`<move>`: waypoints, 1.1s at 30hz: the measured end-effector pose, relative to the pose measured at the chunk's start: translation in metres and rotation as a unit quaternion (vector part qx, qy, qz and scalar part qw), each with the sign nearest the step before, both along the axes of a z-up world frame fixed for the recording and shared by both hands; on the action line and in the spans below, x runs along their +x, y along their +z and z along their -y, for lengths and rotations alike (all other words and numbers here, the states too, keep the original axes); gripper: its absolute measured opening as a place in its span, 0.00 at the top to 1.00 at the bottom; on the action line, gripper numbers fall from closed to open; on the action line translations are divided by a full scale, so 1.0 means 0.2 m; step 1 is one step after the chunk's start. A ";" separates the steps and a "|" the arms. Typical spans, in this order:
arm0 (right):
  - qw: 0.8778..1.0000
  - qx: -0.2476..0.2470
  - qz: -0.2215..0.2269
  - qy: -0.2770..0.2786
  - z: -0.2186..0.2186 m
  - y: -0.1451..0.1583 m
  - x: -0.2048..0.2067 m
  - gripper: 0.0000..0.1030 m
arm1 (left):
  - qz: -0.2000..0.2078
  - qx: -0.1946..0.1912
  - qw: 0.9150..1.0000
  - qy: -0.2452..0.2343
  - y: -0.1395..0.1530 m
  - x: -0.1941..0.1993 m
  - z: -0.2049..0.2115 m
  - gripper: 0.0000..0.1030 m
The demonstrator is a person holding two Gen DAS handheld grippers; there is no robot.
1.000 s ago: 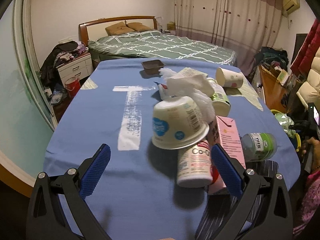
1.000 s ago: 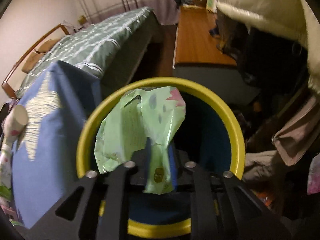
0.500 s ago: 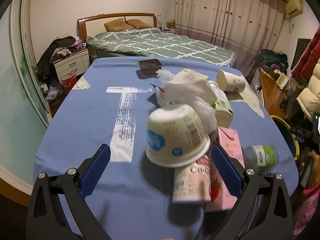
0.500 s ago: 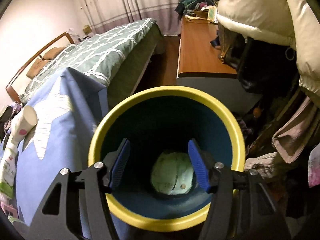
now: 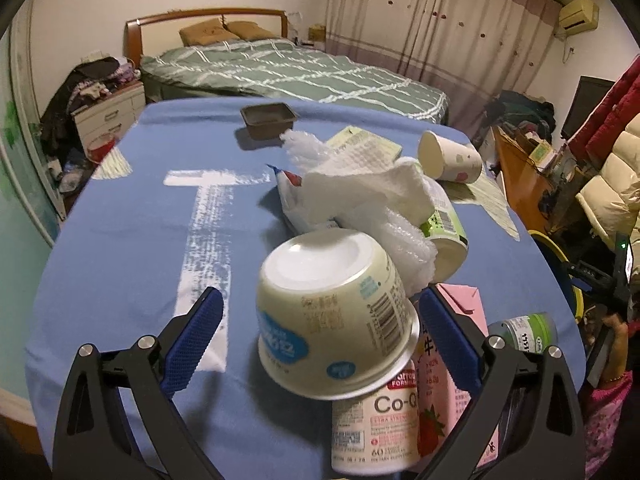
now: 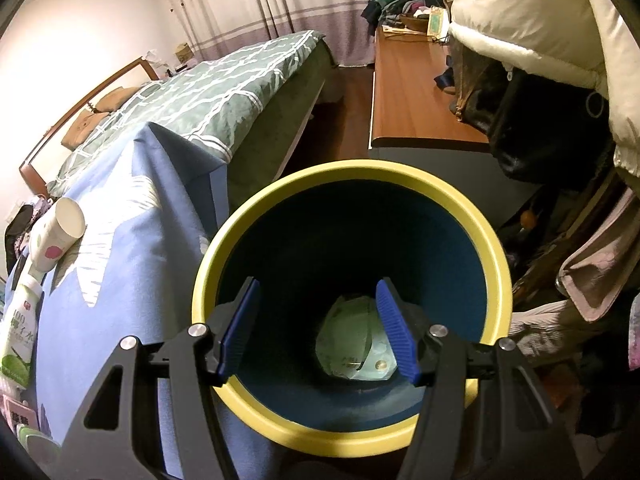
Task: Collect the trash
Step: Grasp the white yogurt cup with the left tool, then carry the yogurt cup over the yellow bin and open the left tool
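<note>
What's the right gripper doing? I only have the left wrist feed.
Observer: The right gripper is open over a yellow-rimmed bin, with nothing between its fingers.
Operator: Anything in the bin?
Observer: One pale green wrapper lies at the bottom.
Operator: Where's the bin relative to the table?
Observer: It stands on the floor right beside the blue-clothed table, at the corner near the toppled paper cup.
Operator: Room on the far side of it?
Observer: A wooden desk stands just behind the bin, and coats hang over its right side.
</note>
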State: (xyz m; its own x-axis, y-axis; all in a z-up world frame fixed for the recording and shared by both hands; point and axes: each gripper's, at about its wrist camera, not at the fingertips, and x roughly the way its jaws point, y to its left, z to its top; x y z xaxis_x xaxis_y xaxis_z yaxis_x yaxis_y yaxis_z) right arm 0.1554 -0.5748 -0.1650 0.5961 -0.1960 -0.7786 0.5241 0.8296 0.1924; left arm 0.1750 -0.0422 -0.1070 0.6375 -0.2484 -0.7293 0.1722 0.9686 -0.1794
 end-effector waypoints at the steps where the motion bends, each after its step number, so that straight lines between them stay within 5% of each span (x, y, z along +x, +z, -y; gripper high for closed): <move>1: 1.000 0.000 0.000 0.000 0.00 0.00 0.00 0.44 | -0.005 -0.005 1.000 -0.004 -0.01 0.01 0.00 0.07; 9: 1.000 0.006 -0.004 0.003 0.00 -0.03 0.01 0.44 | -0.006 -0.001 0.999 -0.036 -0.07 0.08 0.02 0.19; 16: 1.000 0.014 0.000 0.008 -0.02 -0.04 0.00 0.44 | 0.001 -0.004 0.999 -0.038 -0.04 0.01 -0.03 0.20; 26: 0.999 0.020 0.022 0.019 -0.05 0.03 -0.04 0.44 | 0.049 0.016 0.999 -0.015 0.16 -0.16 -0.14 0.20; 33: 0.999 0.002 0.036 0.034 -0.08 0.12 -0.14 0.44 | 0.079 0.005 0.995 -0.054 0.35 -0.26 0.00 0.20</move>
